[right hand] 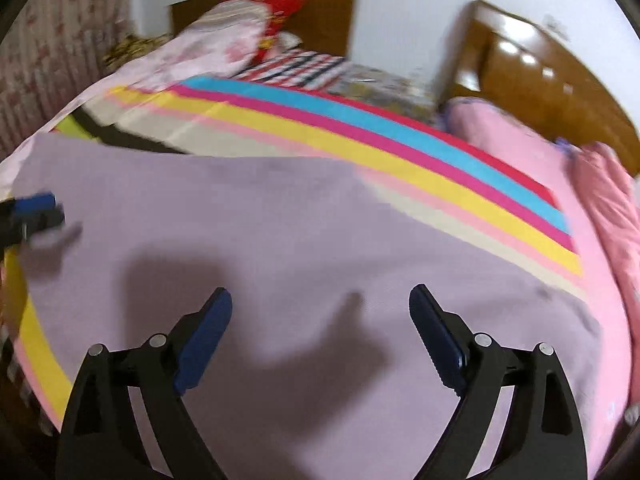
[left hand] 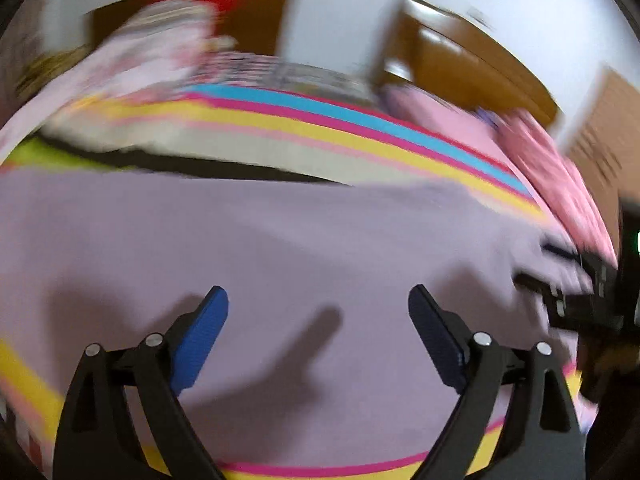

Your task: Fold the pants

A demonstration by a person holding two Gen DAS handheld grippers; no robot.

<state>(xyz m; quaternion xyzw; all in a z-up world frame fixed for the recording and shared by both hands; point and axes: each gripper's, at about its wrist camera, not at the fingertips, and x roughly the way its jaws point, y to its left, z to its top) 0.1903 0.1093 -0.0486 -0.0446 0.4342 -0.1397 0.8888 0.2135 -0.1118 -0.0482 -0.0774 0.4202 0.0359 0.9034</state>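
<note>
- On bed (right hand: 592,264), atop striped sheet (right hand: 400,148): pants (right hand: 300,240), lilac, smooth matte cloth, lying flat in one broad panel; far edge straight, almost crease-free; long axis across both views, left to right; waist end and leg end not told apart.
- Left gripper (left hand: 318,300): black plastic arms with round metal pins, blue ribbed pads; jaws spread wide, nothing between them, held above the lilac cloth; shadow cast on the cloth. Seen again at left edge of right wrist view (right hand: 34,210), blurred.
- Right gripper (right hand: 320,302): same build, dark blue toothed pads; jaws released, wide apart, empty, above the pants; shadow on the cloth below. Blurred black shape at right edge of left wrist view (left hand: 576,292).
- Striped sheet: flat woven bands, cream, pale pink, yellow, magenta, sky blue, red, running diagonally beyond the pants; yellow band also at the near edge.
- Pink quilt (right hand: 612,216): soft, bunched along right side of bed.
- Bedding heap (right hand: 224,40): pale floral and red pieces, piled at far end.
- Headboard (right hand: 532,68): glossy brown wood, against white wall.
</note>
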